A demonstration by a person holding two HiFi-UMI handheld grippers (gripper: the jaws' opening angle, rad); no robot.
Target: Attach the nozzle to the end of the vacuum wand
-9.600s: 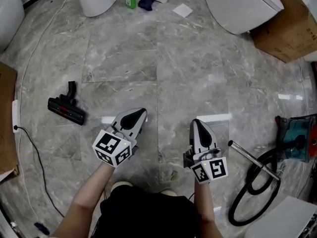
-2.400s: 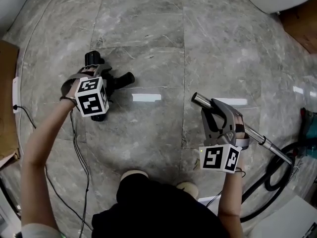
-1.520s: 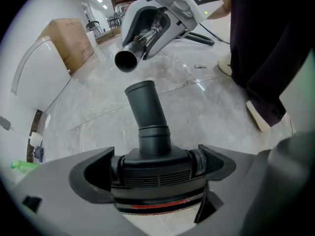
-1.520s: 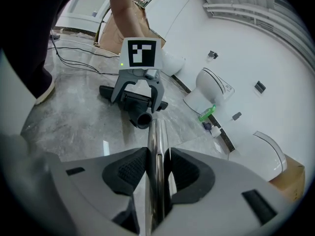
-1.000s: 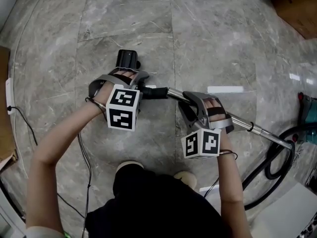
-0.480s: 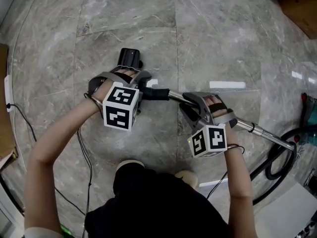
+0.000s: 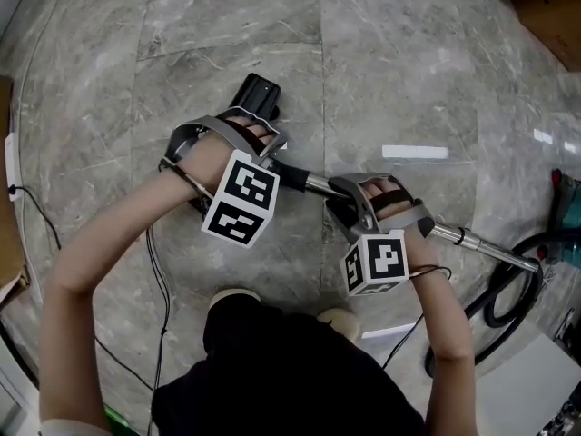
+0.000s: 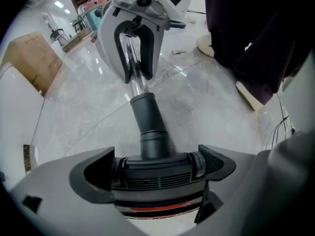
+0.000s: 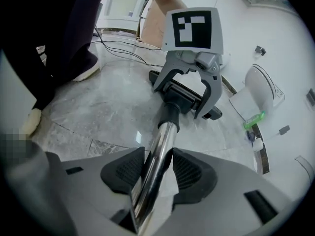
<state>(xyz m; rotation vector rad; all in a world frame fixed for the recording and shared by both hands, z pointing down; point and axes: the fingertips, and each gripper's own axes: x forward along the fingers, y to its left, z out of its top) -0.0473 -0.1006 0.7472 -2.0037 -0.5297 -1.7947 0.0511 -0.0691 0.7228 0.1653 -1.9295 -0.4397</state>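
The black floor nozzle [image 8: 157,186] sits between the pads of my left gripper [image 8: 153,168], which is shut on its body and points straight down. The nozzle's neck [image 8: 147,117] is fitted over the end of the chrome wand [image 8: 135,77]. In the head view the nozzle [image 7: 259,94] shows past my left gripper [image 7: 231,130], and the wand [image 7: 481,242] runs right towards the hose. My right gripper [image 9: 156,173] straddles the wand [image 9: 160,156]. Its jaws are opening, and a gap shows beside one pad.
The black vacuum hose [image 7: 495,307] loops at the right near the teal vacuum body [image 7: 567,216]. A cardboard box [image 7: 554,16] stands at the top right. A thin cable [image 7: 159,280] trails over the marble floor at the left. A toilet [image 9: 258,95] and a green bottle [image 9: 256,118] lie beyond.
My left gripper has rolled with the nozzle, whose far end swung to the right. The right gripper has sunk a little along the wand.
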